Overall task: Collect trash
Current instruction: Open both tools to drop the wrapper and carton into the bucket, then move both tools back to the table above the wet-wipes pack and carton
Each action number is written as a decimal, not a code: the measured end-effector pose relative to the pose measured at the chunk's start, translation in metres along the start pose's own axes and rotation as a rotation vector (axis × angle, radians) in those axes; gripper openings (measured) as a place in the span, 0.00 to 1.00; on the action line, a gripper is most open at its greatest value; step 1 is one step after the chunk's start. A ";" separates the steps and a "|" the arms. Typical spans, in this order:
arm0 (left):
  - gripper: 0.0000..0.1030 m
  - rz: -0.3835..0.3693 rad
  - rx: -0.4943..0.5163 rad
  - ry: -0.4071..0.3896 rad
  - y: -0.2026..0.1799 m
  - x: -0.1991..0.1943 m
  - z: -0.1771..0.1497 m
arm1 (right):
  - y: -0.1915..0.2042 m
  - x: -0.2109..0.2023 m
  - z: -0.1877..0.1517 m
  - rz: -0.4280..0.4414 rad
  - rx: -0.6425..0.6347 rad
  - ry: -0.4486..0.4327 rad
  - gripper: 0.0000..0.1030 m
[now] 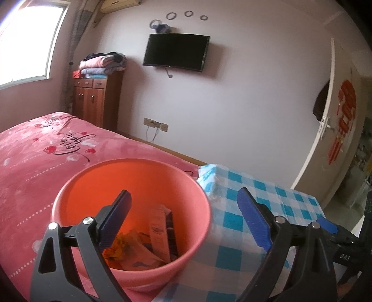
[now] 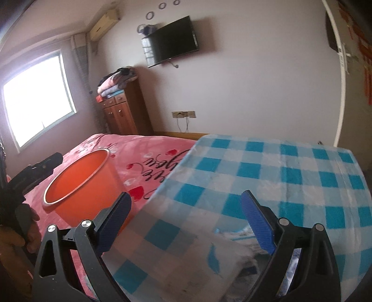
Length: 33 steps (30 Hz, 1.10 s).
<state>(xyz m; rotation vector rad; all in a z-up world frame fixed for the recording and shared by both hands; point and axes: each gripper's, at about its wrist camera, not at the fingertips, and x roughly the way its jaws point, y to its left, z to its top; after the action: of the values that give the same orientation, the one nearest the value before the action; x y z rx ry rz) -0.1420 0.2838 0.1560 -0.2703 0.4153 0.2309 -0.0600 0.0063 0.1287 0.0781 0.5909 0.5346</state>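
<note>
Trash (image 1: 148, 246) inside the orange bucket (image 1: 76, 192) looks light, crumpled; pinch a paper edge. Left gripper (image 1: 183, 220) and right gripper (image 2: 186, 223) both gape, empty.

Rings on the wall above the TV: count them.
3. They hang in a row above the TV: left ring, middle ring, right ring. None seems hidden.

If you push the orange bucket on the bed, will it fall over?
Probably easily. The orange bucket looks like thin plastic holding only paper scraps, so likely light. It stands on the soft pink bedspread, so it may wobble or tip.
</note>
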 end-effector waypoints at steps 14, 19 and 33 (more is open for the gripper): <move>0.92 -0.055 0.066 0.030 -0.055 0.005 -0.015 | -0.044 -0.012 -0.024 -0.043 0.057 -0.014 0.91; 0.92 -0.081 0.092 0.051 -0.074 0.008 -0.025 | -0.062 -0.014 -0.029 -0.049 0.086 -0.009 0.91; 0.92 -0.142 0.174 0.124 -0.125 0.021 -0.055 | -0.097 -0.025 -0.040 -0.083 0.121 -0.013 0.92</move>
<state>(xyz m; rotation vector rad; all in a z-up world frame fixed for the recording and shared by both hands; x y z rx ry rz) -0.1089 0.1538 0.1252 -0.1426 0.5332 0.0385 -0.0550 -0.0936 0.0869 0.1705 0.6111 0.4176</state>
